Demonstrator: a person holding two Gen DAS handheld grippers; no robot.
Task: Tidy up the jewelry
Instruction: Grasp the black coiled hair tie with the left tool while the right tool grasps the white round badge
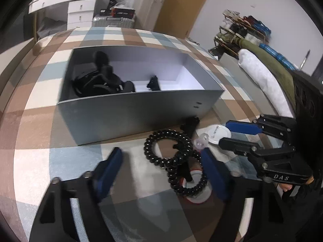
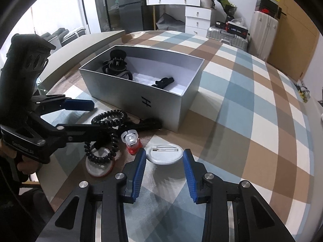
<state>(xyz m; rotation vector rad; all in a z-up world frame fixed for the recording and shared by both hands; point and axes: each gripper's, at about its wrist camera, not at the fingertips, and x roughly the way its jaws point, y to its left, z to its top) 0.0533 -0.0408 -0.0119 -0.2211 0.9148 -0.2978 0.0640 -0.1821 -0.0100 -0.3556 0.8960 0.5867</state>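
Note:
Two linked black spiral hair ties (image 1: 171,161) lie in front of the silver box (image 1: 137,113), one loop resting on a red-rimmed round badge (image 1: 198,196). My left gripper (image 1: 161,153) is open and straddles the ties; its right pad is close to them and its left pad stands well apart. My right gripper (image 2: 164,151) is shut on a white round badge (image 2: 164,156) that lies on the cloth, its blue pads against the rim on both sides. A small clear and red clip (image 2: 132,141) and a black claw clip (image 2: 149,124) lie by the box (image 2: 141,94).
Several black accessories lie inside the box, mostly at its left end. A plaid cloth (image 2: 242,100) covers the table, with bare glass at the left edge (image 2: 66,151). Rolled bedding (image 1: 262,80) lies to the right, and drawers and suitcases stand behind.

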